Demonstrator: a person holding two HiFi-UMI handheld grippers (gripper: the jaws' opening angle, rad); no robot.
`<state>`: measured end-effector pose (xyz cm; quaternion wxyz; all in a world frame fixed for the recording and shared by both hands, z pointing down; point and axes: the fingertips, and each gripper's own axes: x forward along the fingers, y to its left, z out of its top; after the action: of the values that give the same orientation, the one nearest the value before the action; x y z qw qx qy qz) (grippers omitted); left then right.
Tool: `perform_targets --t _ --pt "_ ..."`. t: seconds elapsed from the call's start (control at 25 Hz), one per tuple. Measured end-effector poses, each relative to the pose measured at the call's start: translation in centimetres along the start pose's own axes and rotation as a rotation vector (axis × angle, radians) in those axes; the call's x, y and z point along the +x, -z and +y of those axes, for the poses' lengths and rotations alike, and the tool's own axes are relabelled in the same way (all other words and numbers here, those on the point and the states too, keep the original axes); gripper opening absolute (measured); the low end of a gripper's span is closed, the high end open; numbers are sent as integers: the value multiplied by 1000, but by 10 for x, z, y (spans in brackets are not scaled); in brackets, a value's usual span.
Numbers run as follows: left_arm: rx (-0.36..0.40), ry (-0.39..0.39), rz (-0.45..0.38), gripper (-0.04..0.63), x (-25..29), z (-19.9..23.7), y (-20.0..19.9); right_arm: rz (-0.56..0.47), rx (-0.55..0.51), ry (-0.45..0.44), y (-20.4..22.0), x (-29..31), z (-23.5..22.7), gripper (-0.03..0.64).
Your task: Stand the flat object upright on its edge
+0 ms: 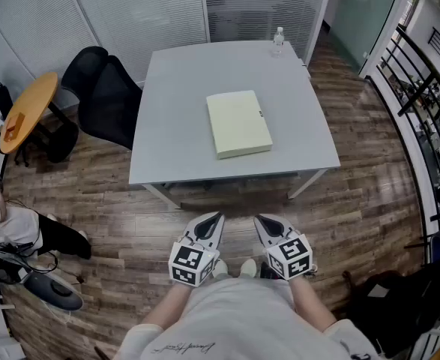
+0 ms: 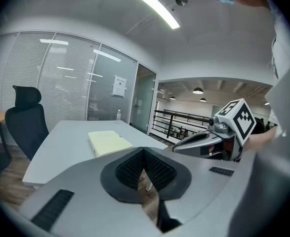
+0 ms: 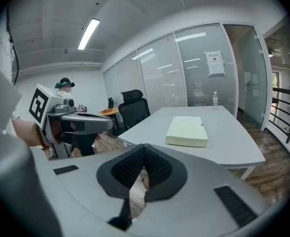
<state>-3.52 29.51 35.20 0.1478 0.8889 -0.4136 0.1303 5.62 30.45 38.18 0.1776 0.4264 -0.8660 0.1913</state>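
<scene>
Hovering short of the grey table (image 1: 167, 156), the left gripper (image 1: 215, 222) and right gripper (image 1: 262, 223) were both closed and empty; the pale yellow flat object (image 1: 238, 124) lay flat mid-table, well apart from them. Opening wide and lifting one long edge should serve best. Only the head view showed its outline; the gripper views showed its thickness.

Office: glass walls (image 1: 264, 6) w/ blinds (image 1: 137, 10), desk chair (image 1: 103, 88).

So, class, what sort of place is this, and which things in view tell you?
Most likely an office meeting room: a grey table, a black office chair beside it, and glass partition walls with blinds behind.
</scene>
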Motion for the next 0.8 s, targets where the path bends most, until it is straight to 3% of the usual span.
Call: perform_targets --t 0.8 --pt "8 18 -13 12 -6 4 -3 -11 24 5 -4 3 10 25"
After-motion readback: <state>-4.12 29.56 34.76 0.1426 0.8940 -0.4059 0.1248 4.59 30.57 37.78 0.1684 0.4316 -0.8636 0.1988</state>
